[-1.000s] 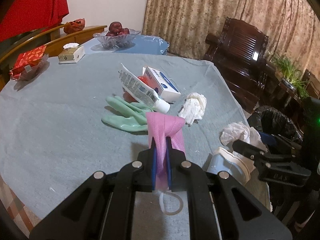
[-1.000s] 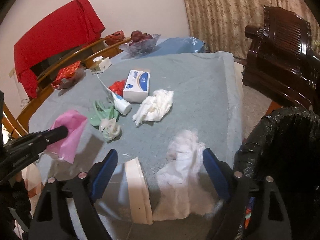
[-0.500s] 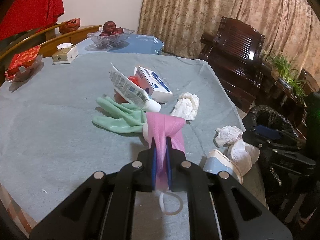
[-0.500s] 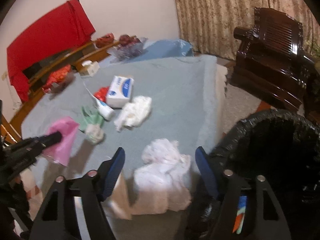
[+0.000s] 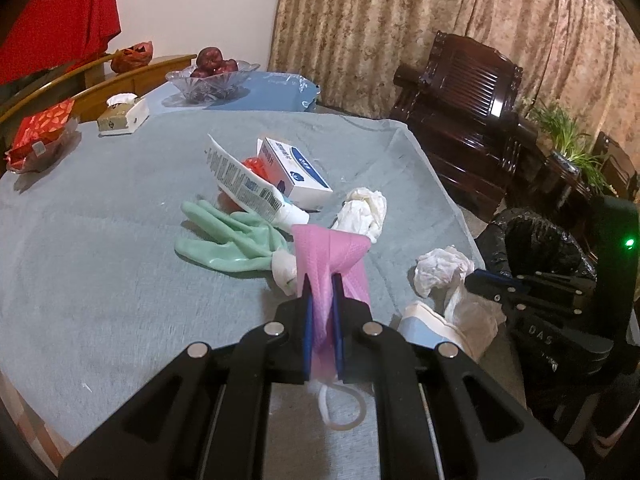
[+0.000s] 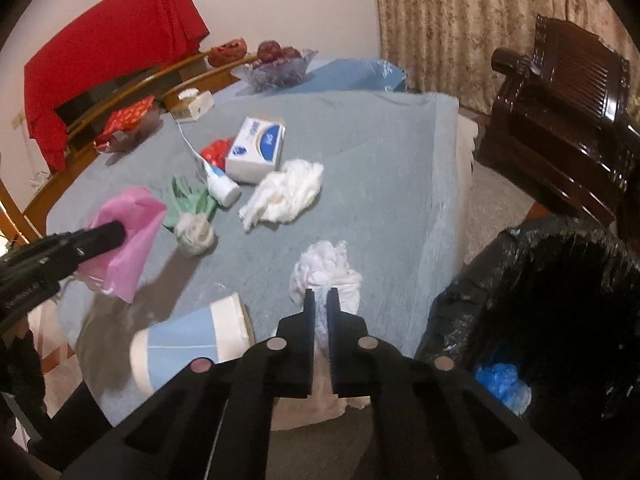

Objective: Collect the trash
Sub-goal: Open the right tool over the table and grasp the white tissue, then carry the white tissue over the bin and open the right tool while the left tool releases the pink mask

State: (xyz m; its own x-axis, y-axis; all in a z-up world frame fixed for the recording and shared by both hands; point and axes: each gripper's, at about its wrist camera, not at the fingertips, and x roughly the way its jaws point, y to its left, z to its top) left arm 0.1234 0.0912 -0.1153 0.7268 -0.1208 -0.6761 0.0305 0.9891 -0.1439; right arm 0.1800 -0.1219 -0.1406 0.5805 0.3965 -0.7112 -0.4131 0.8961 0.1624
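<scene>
Tissue [image 6: 326, 276] sits pinched in the right tongs [image 6: 319, 300] at the surface [image 6: 380, 152] edge, beside the black bin [image 6: 560, 300] and a tipped cup [image 6: 192, 340]. Left tongs [image 5: 321, 292] clench a pink mask [image 5: 332, 252]; beyond lie a green glove [image 5: 228, 240], tube [image 5: 248, 192], box [image 5: 294, 172] and another tissue wad [image 5: 364, 212].

Left wrist view: my left camera looks forward along its fingers, low over the near table [image 5: 100, 280] edge, facing the curtain [image 5: 400, 20]. Right wrist view: my right camera looks down from higher, beside the bin [image 6: 560, 280]. Both share the tabletop clutter and the tissue box [image 5: 296, 168] [image 6: 258, 148].
</scene>
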